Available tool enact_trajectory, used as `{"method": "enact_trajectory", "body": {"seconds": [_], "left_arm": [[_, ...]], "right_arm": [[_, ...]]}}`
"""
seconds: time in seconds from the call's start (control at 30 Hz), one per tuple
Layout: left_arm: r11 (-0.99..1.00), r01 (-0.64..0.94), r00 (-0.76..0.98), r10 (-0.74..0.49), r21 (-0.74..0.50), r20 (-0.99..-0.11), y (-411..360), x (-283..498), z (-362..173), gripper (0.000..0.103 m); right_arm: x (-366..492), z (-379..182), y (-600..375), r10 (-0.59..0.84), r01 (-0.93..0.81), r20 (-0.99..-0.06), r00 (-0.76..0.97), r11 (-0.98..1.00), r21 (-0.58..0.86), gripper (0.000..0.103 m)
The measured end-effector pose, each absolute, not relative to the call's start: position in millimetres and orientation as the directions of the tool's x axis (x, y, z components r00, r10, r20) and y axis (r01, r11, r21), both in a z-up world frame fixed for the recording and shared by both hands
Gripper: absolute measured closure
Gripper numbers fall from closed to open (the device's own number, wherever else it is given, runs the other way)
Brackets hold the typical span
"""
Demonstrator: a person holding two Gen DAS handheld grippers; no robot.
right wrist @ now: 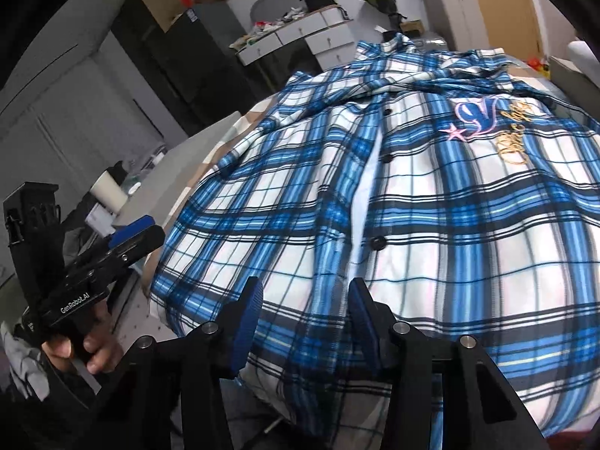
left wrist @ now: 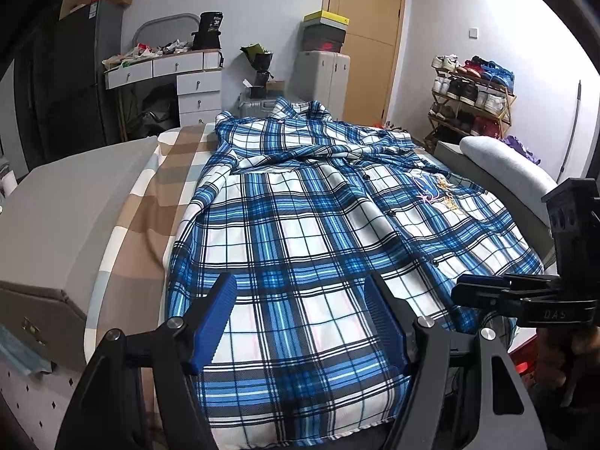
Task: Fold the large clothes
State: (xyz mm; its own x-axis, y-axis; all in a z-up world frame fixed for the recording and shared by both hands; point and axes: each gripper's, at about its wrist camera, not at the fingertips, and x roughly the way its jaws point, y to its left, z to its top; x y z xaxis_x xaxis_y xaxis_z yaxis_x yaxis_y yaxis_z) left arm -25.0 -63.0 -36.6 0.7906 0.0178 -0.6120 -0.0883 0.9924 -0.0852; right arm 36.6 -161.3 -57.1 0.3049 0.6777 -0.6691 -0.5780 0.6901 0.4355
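Far left: a grey padded bench (left wrist: 75, 202) runs along the side of the bed (left wrist: 150, 202), whose cover is checked in tan, white and pale blue. Behind it stands a white drawer desk (left wrist: 180, 71), its top heaped with small clutter I cannot make out.

Centre: a blue, white and black plaid shirt (left wrist: 292, 225) lies on the bed, front side up, buttons showing. Its long axis runs from the near hem away to the collar, which points toward the far wall and the desk. The far part is rumpled, with a sleeve lying folded across the chest. An embroidered emblem (right wrist: 476, 112) sits on the right chest panel.

Left gripper (left wrist: 300, 322): blue pads apart, over the near hem area, with cloth visible between them but not pinched. A hand (right wrist: 90, 352) grips its handle.

Right gripper (right wrist: 303, 322): jaws apart but narrower than the left pair, low over the hem near the button placket; no frame shows the pads pressing the cloth.

Right: a wooden shoe rack (left wrist: 472, 101), shelves filled with pairs of shoes, stands by the wall past the tan door (left wrist: 371, 37). A grey pillow (left wrist: 506, 165) lies on the bed's right edge.
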Motion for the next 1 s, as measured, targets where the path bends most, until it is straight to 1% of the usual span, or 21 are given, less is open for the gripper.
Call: {"method": "enact_trajectory", "body": {"seconds": [0.07, 0.23, 0.3, 0.33, 0.37, 0.43, 0.5, 0.63, 0.73, 0.83, 0.87, 0.9, 0.93, 0.97, 1.0], "left_arm": [[0.994, -0.09, 0.784, 0.031, -0.064, -0.621, -64, -23, -39, 0.037], [0.99, -0.111, 0.792, 0.039, -0.081, -0.61, -59, -24, -43, 0.037], [0.984, -0.136, 0.809, 0.043, -0.117, -0.586, -53, -28, -42, 0.037], [0.979, -0.134, 0.825, 0.024, -0.153, -0.565, -50, -31, -42, 0.037], [0.975, -0.127, 0.827, 0.004, -0.18, -0.562, -48, -31, -43, 0.037], [0.971, -0.143, 0.803, 0.001, -0.192, -0.596, -47, -28, -45, 0.037], [0.971, -0.134, 0.802, -0.011, -0.199, -0.597, -48, -28, -43, 0.037], [0.97, -0.135, 0.805, -0.012, -0.203, -0.594, -47, -27, -36, 0.037], [0.973, -0.121, 0.805, -0.02, -0.197, -0.592, -44, -29, -36, 0.037], [0.968, -0.139, 0.801, -0.013, -0.207, -0.598, -39, -28, -40, 0.037], [0.966, -0.138, 0.8, -0.02, -0.217, -0.6, -37, -28, -41, 0.037], [0.964, -0.138, 0.797, -0.027, -0.226, -0.603, -36, -28, -41, 0.037], [0.964, -0.14, 0.796, -0.025, -0.224, -0.605, -36, -27, -41, 0.037], [0.966, -0.141, 0.797, -0.021, -0.218, -0.604, -35, -27, -40, 0.037], [0.967, -0.142, 0.799, -0.015, -0.212, -0.602, -35, -28, -40, 0.037]], "right_arm": [[37, -64, -158, 0.666, -0.574, -0.684, 0.298, 0.698, 0.429, 0.057], [38, -66, -163, 0.71, -0.562, -0.643, 0.286, 0.668, 0.488, 0.056], [41, -66, -165, 0.744, -0.556, -0.615, 0.261, 0.637, 0.534, 0.056], [42, -66, -167, 0.756, -0.549, -0.604, 0.254, 0.627, 0.553, 0.057], [45, -66, -169, 0.774, -0.532, -0.583, 0.246, 0.611, 0.587, 0.057], [52, -70, -170, 0.808, -0.493, -0.55, 0.211, 0.574, 0.654, 0.057], [57, -73, -169, 0.82, -0.459, -0.536, 0.199, 0.562, 0.688, 0.059], [69, -74, -167, 0.801, -0.423, -0.554, 0.227, 0.593, 0.685, 0.059], [78, -75, -168, 0.821, -0.388, -0.524, 0.226, 0.57, 0.725, 0.061], [84, -75, -167, 0.833, -0.356, -0.502, 0.233, 0.554, 0.753, 0.07], [83, -70, -167, 0.836, -0.377, -0.487, 0.254, 0.549, 0.746, 0.081], [80, -65, -167, 0.829, -0.404, -0.482, 0.284, 0.559, 0.724, 0.089], [77, -60, -167, 0.82, -0.431, -0.482, 0.31, 0.572, 0.698, 0.093], [74, -55, -167, 0.807, -0.454, -0.487, 0.334, 0.59, 0.667, 0.101], [70, -49, -170, 0.797, -0.479, -0.485, 0.36, 0.604, 0.636, 0.102]]}}
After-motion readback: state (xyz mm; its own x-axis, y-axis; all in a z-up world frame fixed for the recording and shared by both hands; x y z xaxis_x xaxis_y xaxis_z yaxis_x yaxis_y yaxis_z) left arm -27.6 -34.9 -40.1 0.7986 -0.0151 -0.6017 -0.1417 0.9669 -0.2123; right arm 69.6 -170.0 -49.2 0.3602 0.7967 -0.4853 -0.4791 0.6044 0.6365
